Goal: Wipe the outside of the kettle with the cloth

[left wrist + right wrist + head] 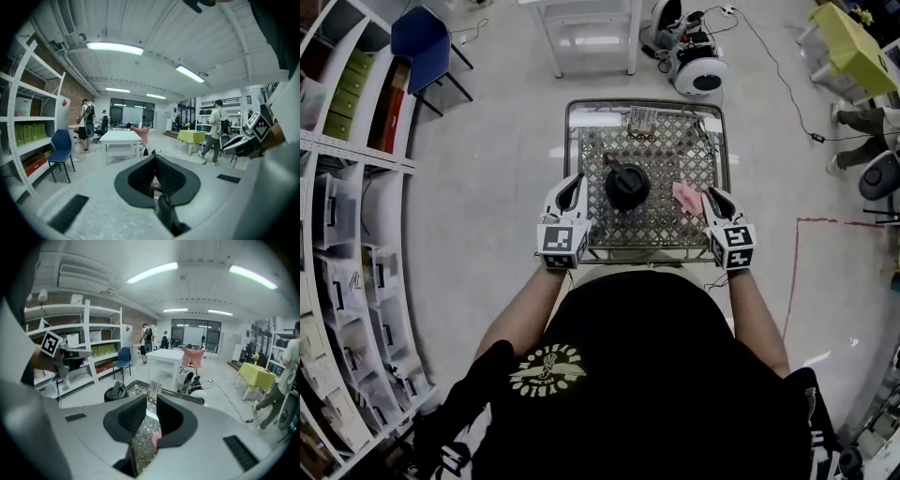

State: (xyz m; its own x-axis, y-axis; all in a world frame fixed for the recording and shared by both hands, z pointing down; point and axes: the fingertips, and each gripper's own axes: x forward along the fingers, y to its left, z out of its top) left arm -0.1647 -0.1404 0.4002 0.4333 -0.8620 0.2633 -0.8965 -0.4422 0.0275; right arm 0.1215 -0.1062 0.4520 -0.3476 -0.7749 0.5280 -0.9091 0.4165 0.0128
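Left gripper (154,158) is held up at the near left corner of the mesh table (652,253), its black jaws meeting at the tips with nothing between them, while the right gripper (151,401) is held at the near right corner with its jaws a little apart and pressing on nothing; through that gap only the mesh and a strip of pink show below. Each has its marker cube on the end closest to the person, who wears a black top and has bare forearms. Just ahead of the left gripper, the black kettle (627,185) stands upright on the mesh, about mid-table and slightly left of centre, its lid and handle seen from above. The pink cloth (685,198) lies crumpled on the mesh to the kettle's right, apart from it and, in the head view, just beside the right gripper's tips. At the table's far edge sits a small pale object (642,120), too small to identify. Beyond, on the pale floor, stand a white table (586,33), a white wheeled machine (694,64) and a blue chair (422,42), with shelving (337,197) curving along the left and a yellow-green table (853,52) at the far right
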